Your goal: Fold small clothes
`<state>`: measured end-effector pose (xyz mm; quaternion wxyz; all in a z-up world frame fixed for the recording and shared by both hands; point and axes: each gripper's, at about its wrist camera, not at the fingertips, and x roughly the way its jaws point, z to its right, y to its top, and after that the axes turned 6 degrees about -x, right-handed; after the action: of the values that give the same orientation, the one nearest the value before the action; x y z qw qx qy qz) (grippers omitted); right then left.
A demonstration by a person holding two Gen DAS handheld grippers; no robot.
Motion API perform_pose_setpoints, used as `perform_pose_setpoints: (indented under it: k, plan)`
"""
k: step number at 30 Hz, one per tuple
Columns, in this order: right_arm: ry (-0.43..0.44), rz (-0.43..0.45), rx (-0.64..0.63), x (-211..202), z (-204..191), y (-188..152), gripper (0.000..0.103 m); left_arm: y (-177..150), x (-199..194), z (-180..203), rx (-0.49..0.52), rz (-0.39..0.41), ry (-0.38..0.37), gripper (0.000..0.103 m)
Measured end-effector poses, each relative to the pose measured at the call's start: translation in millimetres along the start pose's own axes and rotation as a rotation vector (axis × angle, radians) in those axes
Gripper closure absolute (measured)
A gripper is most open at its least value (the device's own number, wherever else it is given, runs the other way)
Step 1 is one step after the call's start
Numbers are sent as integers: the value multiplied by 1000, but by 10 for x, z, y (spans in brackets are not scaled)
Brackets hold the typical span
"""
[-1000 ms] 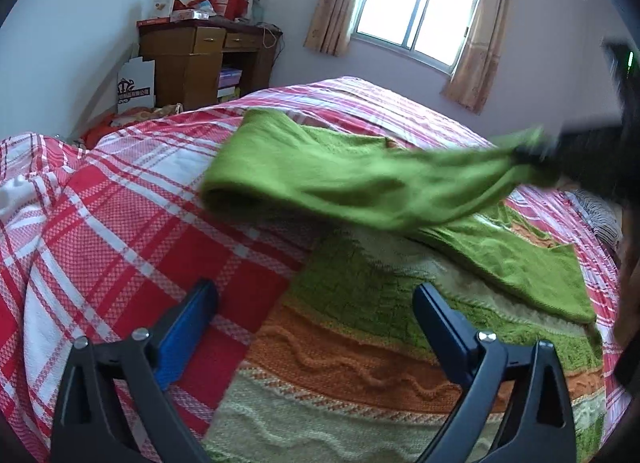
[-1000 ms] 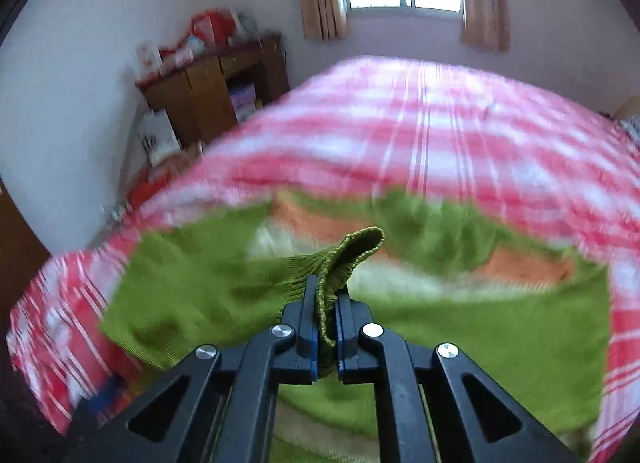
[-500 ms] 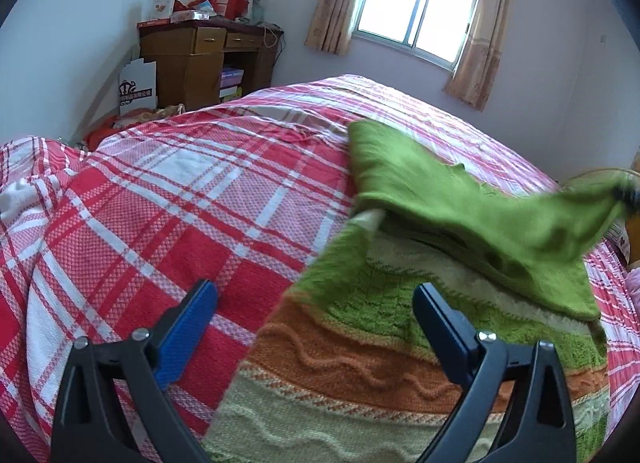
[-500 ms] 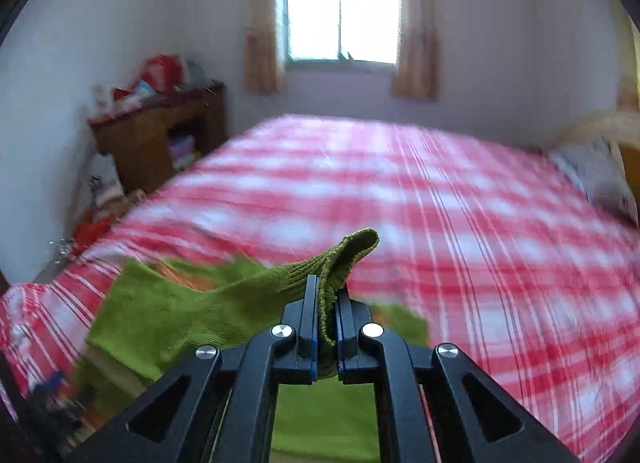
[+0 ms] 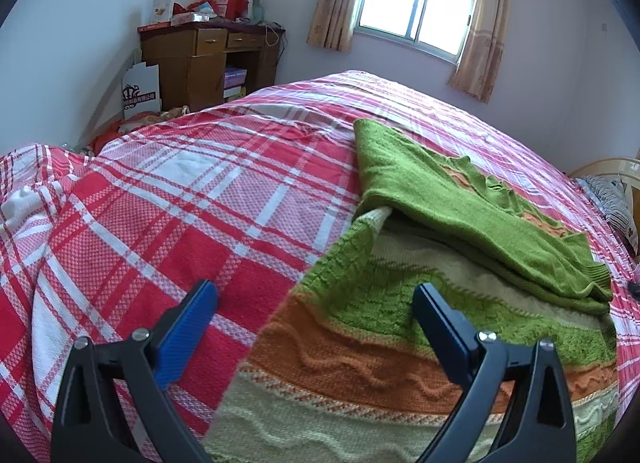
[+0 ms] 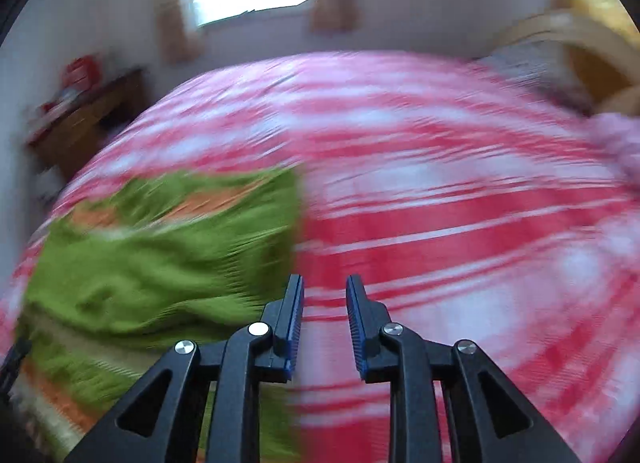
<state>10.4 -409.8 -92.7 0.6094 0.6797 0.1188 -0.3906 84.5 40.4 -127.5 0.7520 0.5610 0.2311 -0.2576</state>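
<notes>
A knitted sweater [image 5: 384,327] with green, orange and cream stripes lies on the red plaid bed cover [image 5: 192,199]. Its green sleeve [image 5: 460,211] is folded across the body toward the right. My left gripper [image 5: 316,311] hovers open just above the sweater's lower left edge, with nothing between its blue pads. In the blurred right wrist view, my right gripper [image 6: 323,295] has its jaws opening with nothing between them. It sits over the bed cover [image 6: 460,191], just right of the sweater [image 6: 160,259].
A wooden desk [image 5: 208,59] with boxes on top stands in the far left corner, a white paper bag [image 5: 140,91] beside it. A curtained window [image 5: 416,11] is in the far wall. A pillow [image 5: 612,199] and a headboard lie at the right.
My right gripper carried the green sleeve across the sweater to the right, then let it go; the sleeve now lies folded over the body. The left gripper stayed still.
</notes>
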Motion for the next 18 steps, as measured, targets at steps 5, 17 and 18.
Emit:
perform_pose_setpoints:
  k: [5, 17, 18]
  plan:
    - [95, 86, -65, -342, -55, 65, 80, 78, -55, 93, 21, -21, 32, 4]
    - [382, -90, -77, 324, -1061, -238, 71, 478, 368, 296, 75, -36, 173, 7]
    - [394, -81, -107, 287, -1092, -247, 71, 446, 465, 232, 81, -63, 213, 7]
